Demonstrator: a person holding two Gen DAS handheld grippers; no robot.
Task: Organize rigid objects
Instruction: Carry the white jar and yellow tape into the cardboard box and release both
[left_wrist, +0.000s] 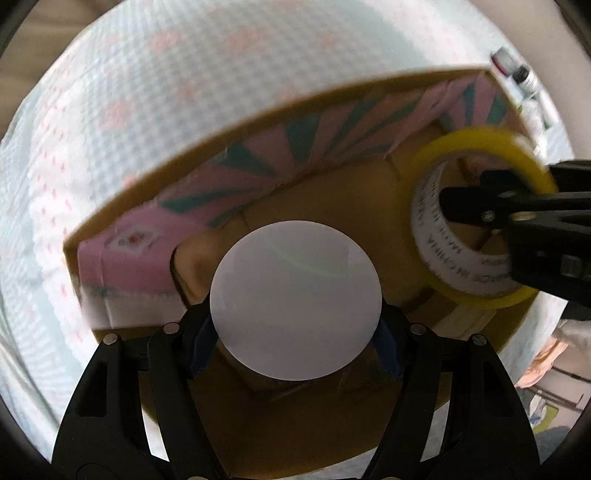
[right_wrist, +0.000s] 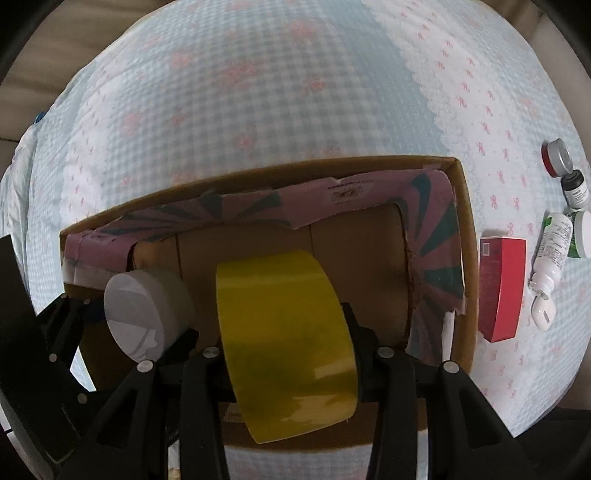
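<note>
Left gripper is clamped on a round white container, blue pads pressing its sides; the flat white face points at the camera and hides the body behind it; in the right wrist view the same container shows as a short white cylinder, held over the left part of the cardboard box.

Cardboard box sits open on a pale blue checked cloth with pink flower print; a pink and teal patterned liner runs along the far inner wall; bare brown cardboard floor under both grippers.

Right gripper is closed on a roll of yellow tape, one finger on each flat side, the roll standing on edge inside the box outline; in the left wrist view the tape is at the right end of the box, white core with printed text facing left, somewhat blurred.

Outside the box on the cloth, just beside its right wall: a red carton; further right a white tube, a small dark bottle and a red-rimmed cap or jar; cannot tell whether these touch one another.
</note>
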